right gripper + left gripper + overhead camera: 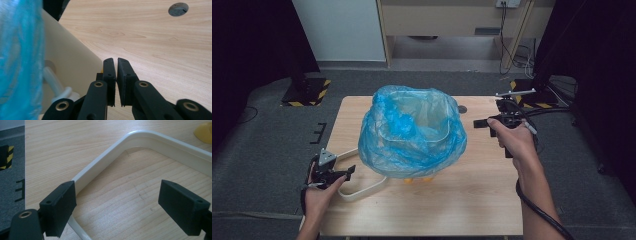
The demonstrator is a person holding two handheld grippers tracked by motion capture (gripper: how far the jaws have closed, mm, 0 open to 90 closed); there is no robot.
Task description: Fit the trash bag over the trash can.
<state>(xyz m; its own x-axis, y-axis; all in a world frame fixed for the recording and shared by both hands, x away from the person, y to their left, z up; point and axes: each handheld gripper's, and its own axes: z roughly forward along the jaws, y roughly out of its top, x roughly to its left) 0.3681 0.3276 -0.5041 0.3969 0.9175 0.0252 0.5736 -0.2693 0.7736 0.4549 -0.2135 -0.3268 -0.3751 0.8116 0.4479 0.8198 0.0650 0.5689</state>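
Left claw gapes wide around the white ring, holding nothing; right claw, nearly shut and empty, could snag the blue bag and tip the bin.

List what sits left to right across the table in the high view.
Left gripper → white handle loop → blue-bagged bin → round table hole → right gripper, with the hand behind it.
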